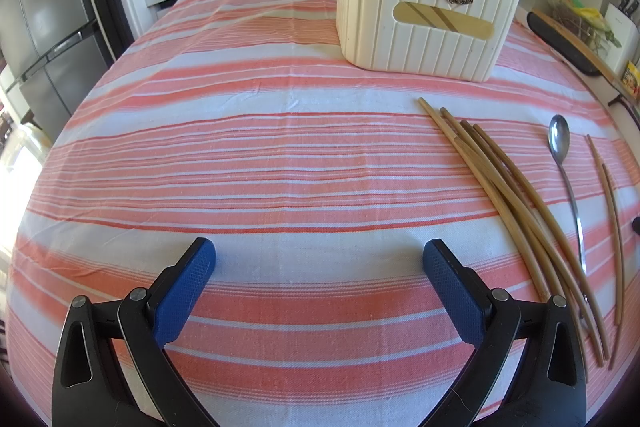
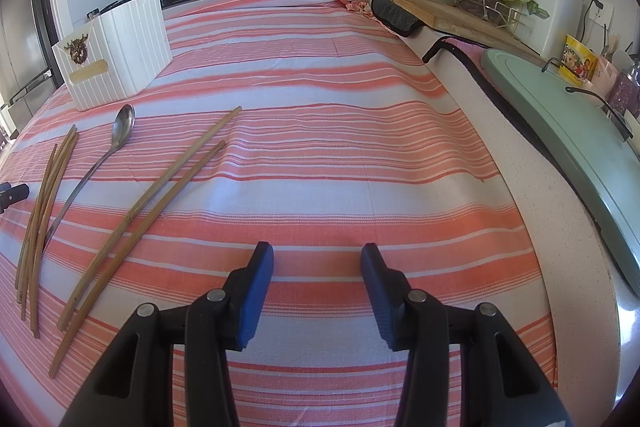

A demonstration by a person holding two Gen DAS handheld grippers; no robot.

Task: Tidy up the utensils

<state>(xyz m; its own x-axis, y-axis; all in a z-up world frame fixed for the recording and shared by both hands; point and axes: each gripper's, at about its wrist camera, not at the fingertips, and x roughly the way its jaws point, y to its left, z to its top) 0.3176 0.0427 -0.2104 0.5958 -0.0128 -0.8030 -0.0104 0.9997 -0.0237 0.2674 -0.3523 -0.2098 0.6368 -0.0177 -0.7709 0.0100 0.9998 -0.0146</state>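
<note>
On the striped cloth [image 1: 240,147] chopsticks [image 1: 500,187] and spoon [image 1: 559,141] lie loose; both grippers, left [image 1: 319,259] and right [image 2: 317,263], gape empty. Best pinch one piece mid-length, then stand it in the holder [image 1: 420,11].

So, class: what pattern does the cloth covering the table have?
The tablecloth has horizontal coral-pink and white stripes of varying width, clearest in the right wrist view.

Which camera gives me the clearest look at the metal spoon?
The right wrist view: the spoon lies unobstructed from bowl to handle. In the left wrist view, the spoon sits near the distorted edge, its handle end running under the chopsticks.
</note>
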